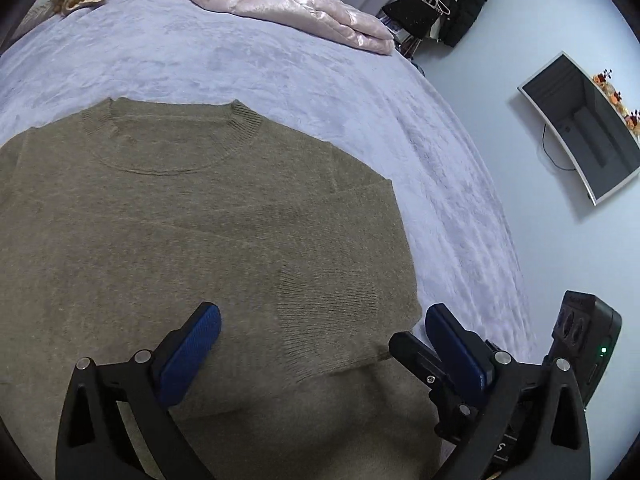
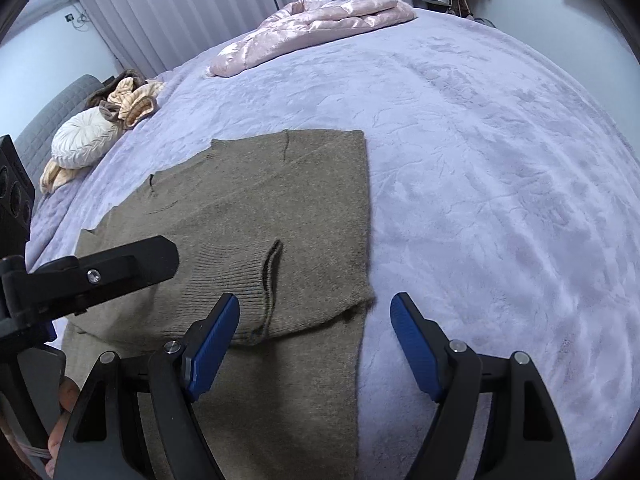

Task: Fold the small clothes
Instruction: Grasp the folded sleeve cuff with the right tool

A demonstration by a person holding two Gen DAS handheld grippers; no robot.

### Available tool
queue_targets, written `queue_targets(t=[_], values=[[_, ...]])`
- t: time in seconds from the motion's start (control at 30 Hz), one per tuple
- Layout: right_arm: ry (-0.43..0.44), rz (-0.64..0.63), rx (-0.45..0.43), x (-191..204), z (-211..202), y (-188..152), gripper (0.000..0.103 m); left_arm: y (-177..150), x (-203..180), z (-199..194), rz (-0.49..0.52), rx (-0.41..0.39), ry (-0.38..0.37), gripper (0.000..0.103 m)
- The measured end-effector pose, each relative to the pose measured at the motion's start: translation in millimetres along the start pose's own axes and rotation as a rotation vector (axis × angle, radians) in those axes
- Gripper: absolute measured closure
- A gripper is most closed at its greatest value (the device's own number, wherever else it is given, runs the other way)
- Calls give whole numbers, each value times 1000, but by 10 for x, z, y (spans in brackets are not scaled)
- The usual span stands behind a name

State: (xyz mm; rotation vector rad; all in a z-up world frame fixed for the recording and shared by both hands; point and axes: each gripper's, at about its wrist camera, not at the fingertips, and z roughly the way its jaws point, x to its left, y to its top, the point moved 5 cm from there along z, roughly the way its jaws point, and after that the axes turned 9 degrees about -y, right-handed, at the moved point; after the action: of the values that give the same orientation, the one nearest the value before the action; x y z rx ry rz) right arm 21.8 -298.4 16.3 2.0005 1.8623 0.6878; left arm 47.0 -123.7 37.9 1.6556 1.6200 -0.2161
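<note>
On the bed (image 1: 248,68), covered with a lilac plush blanket, an olive-brown knitted sweater (image 1: 168,216) lay flat, neck toward the far side, close to the near edge. In the right wrist view its right sleeve was folded across the body, the ribbed cuff (image 2: 248,292) resting on the lower chest, and the right side of the garment formed a straight folded edge.

The left tongs (image 1: 322,330) hung above the lower part of the sweater with their blue pads spread wide; nothing was between them but the cloth lying below, and they pressed on nothing. The folded cuff lay just ahead of them.

The right tongs (image 2: 314,322) stood apart as well, empty, one pad over the sweater's cuff area and the other over the bare blanket, straddling the garment's right edge. In that view a black finger of the left tongs reached in from the left over the sweater.

Toward the far left corner of the bed lay a round white cushion (image 2: 86,140) and a crumpled beige garment (image 2: 134,104). At the far edge, further right, a pink quilted jacket (image 1: 288,8) lay bunched. On the wall beyond the bed's right side hung a dark screen (image 1: 580,128).
</note>
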Motion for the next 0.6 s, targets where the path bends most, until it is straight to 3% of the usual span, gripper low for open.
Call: queue_targets(t=[0.1, 0.33, 0.43, 0.5, 0.57, 0.6], values=[[63, -3, -8, 99, -28, -28, 22, -12, 237, -273, -13, -48, 71, 0], [119, -58, 9, 374, 189, 63, 23, -60, 958, -797, 28, -135, 416, 0], [94, -107, 49, 494, 370, 67, 40, -91, 1303, -1110, 2, -177, 489, 0], [90, -152, 39, 589, 407, 73, 58, -104, 1548, -1323, -40, -199, 516, 0], [80, -160, 40, 611, 416, 97, 91, -103, 1811, -1499, -92, -207, 550, 0], [92, -153, 41, 621, 392, 121, 92, -95, 1916, -1551, -114, -212, 569, 0]])
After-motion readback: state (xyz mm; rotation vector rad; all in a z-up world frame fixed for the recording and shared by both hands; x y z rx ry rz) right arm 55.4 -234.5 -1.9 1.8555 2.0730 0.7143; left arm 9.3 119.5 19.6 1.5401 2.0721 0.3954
